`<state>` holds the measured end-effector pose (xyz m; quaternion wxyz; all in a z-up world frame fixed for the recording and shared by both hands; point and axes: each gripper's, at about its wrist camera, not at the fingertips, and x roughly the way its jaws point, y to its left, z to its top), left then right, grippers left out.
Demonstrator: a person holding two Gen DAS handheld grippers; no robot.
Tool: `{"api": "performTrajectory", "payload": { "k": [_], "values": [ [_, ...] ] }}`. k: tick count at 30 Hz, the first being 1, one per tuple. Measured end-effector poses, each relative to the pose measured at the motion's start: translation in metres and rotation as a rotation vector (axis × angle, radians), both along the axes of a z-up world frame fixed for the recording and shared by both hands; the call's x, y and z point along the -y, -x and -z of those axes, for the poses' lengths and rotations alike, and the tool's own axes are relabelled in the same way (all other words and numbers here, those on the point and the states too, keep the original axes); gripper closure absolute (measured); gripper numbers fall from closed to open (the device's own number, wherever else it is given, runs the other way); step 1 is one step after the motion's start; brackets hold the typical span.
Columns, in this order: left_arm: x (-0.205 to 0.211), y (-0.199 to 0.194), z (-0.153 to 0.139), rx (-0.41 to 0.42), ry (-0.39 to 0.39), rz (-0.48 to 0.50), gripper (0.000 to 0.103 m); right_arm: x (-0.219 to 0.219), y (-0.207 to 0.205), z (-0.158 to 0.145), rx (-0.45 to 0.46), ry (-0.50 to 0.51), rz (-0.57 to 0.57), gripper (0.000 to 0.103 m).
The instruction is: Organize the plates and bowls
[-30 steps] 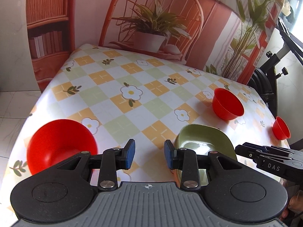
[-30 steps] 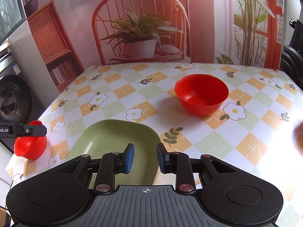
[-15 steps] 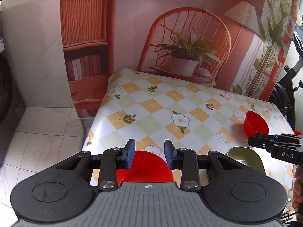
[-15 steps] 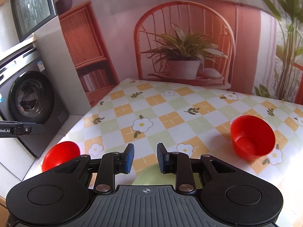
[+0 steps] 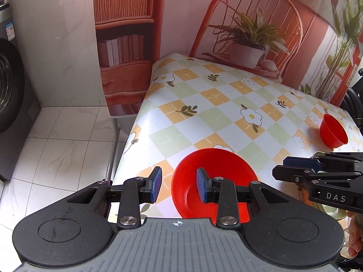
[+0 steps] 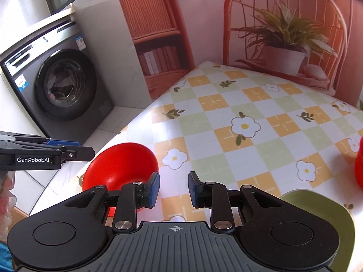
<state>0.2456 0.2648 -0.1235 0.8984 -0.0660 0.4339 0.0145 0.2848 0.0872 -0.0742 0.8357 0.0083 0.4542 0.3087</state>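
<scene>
washing machine (image 6: 65, 83) in right view only, small red bowl (image 5: 333, 133) whole in left

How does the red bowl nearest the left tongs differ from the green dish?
The red bowl is round and deep; the green dish is shallower with rounded corners. The bowl sits at the table's left edge, ahead of the left tongs; the dish sits under the right tongs. Both look empty and ungripped.

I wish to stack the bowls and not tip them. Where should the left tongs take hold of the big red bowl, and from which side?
Grip the near left rim of the big red bowl, coming down from above. It sits upright and open, and its thin wall fits between the pads. The left tongs already hang open astride that rim, one pad outside, one over the inside. The smooth round outside offers no hold, I judge.
</scene>
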Motion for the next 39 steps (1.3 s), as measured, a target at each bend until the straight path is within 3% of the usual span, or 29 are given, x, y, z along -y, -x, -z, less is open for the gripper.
{"api": "performTrajectory", "payload": {
  "k": [5, 23, 26, 31, 39],
  "values": [
    [-0.007, 0.002, 0.018, -0.026, 0.028, -0.021, 0.068, -0.013, 0.000, 0.016, -0.053, -0.003, -0.002, 0.077],
    [0.002, 0.003, 0.042, -0.069, 0.058, 0.014, 0.068, -0.028, 0.004, 0.028, -0.071, 0.019, -0.031, 0.079],
    [0.005, 0.004, 0.043, -0.068, 0.053, 0.025, 0.070, -0.028, 0.004, 0.029, -0.082, 0.012, -0.030, 0.083],
    [0.011, 0.006, 0.042, -0.056, 0.054, 0.047, 0.083, -0.026, 0.007, 0.030, -0.089, -0.006, -0.036, 0.090],
    [0.023, 0.009, 0.041, -0.065, 0.018, 0.068, 0.086, -0.016, 0.012, 0.028, -0.094, -0.021, -0.011, 0.092]
  ]
}}
